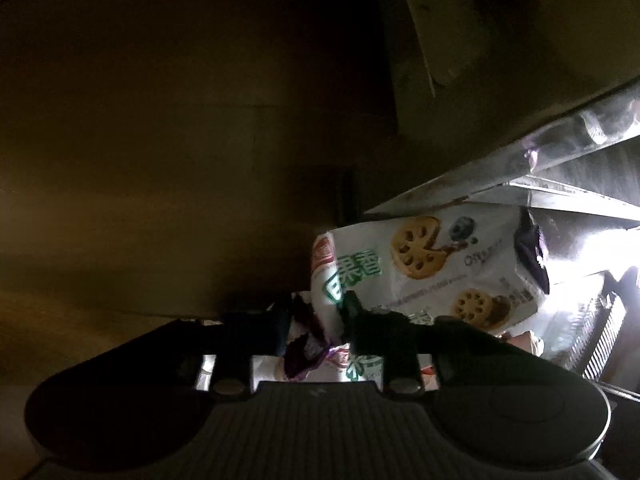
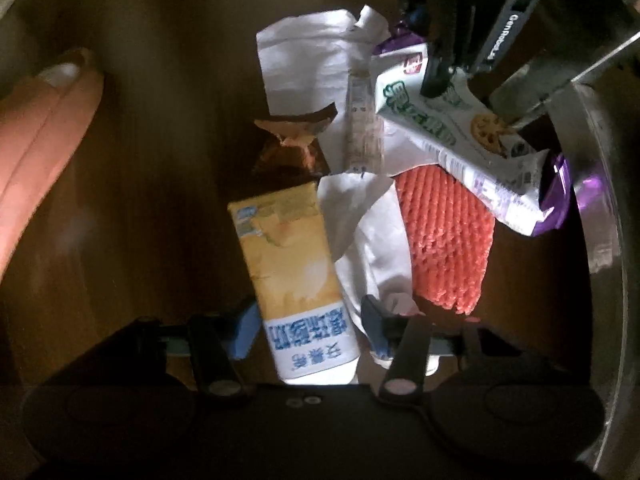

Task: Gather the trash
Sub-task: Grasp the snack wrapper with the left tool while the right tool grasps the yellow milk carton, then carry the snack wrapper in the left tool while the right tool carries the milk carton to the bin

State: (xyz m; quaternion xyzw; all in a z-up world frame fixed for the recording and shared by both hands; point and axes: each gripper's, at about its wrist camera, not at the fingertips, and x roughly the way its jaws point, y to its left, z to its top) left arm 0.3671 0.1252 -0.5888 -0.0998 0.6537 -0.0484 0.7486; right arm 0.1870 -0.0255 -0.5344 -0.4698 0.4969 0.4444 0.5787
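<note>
Two tongs work here: the left tongs [image 1: 312,320] pinch a biscuit wrapper [image 1: 424,264] near the bin rim [image 2: 600,240], while the right tongs [image 2: 306,320] straddle, unclosed, a yellow carton [image 2: 288,248] mid-worktop; a thin-edge pinch may let the wrapper slip short of the bin

The left side of the brown box floor [image 2: 160,184] is bare, so a gripper fits there. The middle is crowded: yellow carton [image 2: 292,268], white paper [image 2: 308,68], red mesh [image 2: 448,236] and cookie wrapper [image 2: 460,140] block the right.
</note>
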